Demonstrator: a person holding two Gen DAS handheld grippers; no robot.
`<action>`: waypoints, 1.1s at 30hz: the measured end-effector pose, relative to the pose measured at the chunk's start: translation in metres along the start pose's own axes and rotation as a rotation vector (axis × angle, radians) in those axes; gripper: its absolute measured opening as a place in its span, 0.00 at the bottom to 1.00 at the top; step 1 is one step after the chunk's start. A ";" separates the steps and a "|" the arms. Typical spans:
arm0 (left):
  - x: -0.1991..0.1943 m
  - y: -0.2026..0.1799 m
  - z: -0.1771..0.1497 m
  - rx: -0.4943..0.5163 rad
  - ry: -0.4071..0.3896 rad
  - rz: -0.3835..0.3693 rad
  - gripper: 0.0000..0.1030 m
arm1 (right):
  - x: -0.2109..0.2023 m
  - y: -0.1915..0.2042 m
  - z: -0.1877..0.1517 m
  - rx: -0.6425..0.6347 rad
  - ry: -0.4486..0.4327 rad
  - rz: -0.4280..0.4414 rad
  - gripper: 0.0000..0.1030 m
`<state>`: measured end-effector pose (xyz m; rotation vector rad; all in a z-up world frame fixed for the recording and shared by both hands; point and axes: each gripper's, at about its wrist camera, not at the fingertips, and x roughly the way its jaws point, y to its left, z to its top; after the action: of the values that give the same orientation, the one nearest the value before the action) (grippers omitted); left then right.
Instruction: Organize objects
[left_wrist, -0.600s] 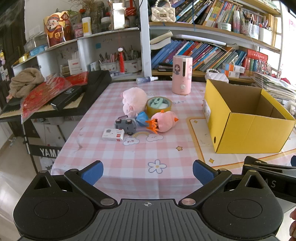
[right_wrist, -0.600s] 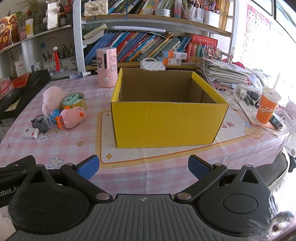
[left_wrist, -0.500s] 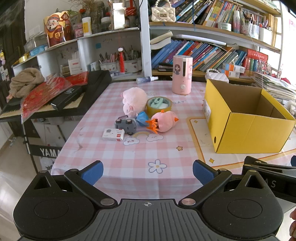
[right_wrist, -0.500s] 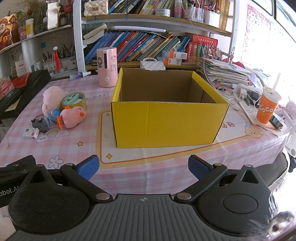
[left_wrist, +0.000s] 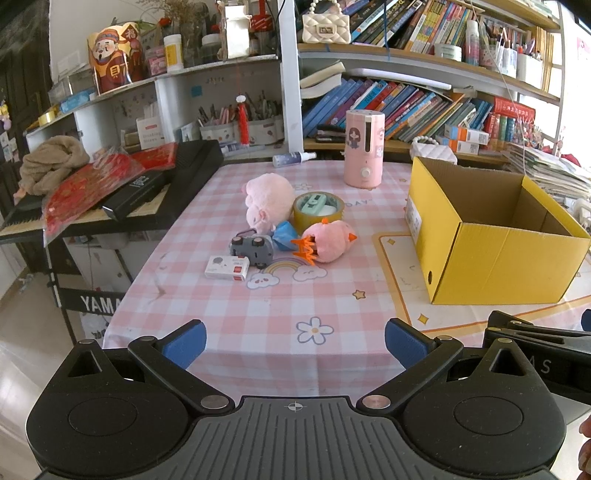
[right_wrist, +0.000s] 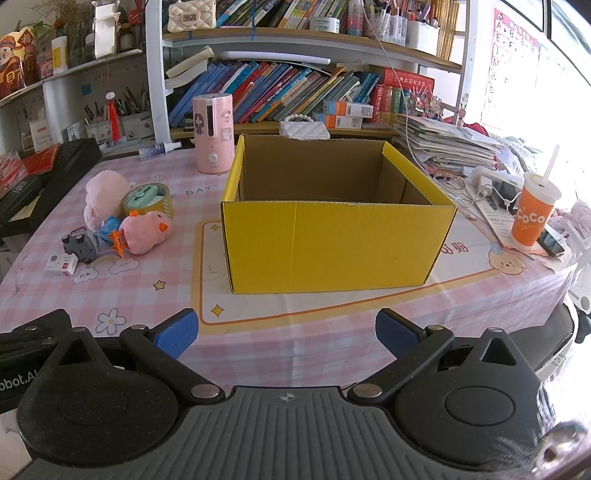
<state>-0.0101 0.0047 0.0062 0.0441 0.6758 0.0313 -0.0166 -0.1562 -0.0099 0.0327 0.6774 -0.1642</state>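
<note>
Left wrist view shows your left gripper (left_wrist: 295, 341) spread wide and empty, short of the toy cluster: pink chick plush (left_wrist: 328, 242), tape roll (left_wrist: 318, 211), toy car (left_wrist: 252, 249). Your right gripper (right_wrist: 287, 334), equally wide and empty, faces the yellow box (right_wrist: 336, 243), likely their destination.

The left gripper (left_wrist: 295, 338) hangs with its 2 blue-padded jaws spread wide and nothing between them. The right gripper (right_wrist: 286, 334) is likewise fully spread and holds nothing. Both tilt downward, side by side, the right gripper's edge showing in the left view.
</note>
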 end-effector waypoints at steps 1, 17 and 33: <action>-0.001 0.001 -0.001 0.001 -0.002 0.001 1.00 | 0.000 0.000 0.000 0.000 0.000 0.000 1.00; 0.003 0.000 -0.002 0.003 0.003 -0.001 1.00 | 0.000 0.001 0.001 -0.001 0.002 0.000 1.00; 0.006 0.001 -0.006 -0.008 0.010 -0.016 1.00 | 0.001 0.000 -0.004 -0.004 -0.005 -0.005 1.00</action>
<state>-0.0093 0.0061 -0.0023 0.0306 0.6856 0.0188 -0.0182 -0.1558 -0.0136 0.0271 0.6727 -0.1681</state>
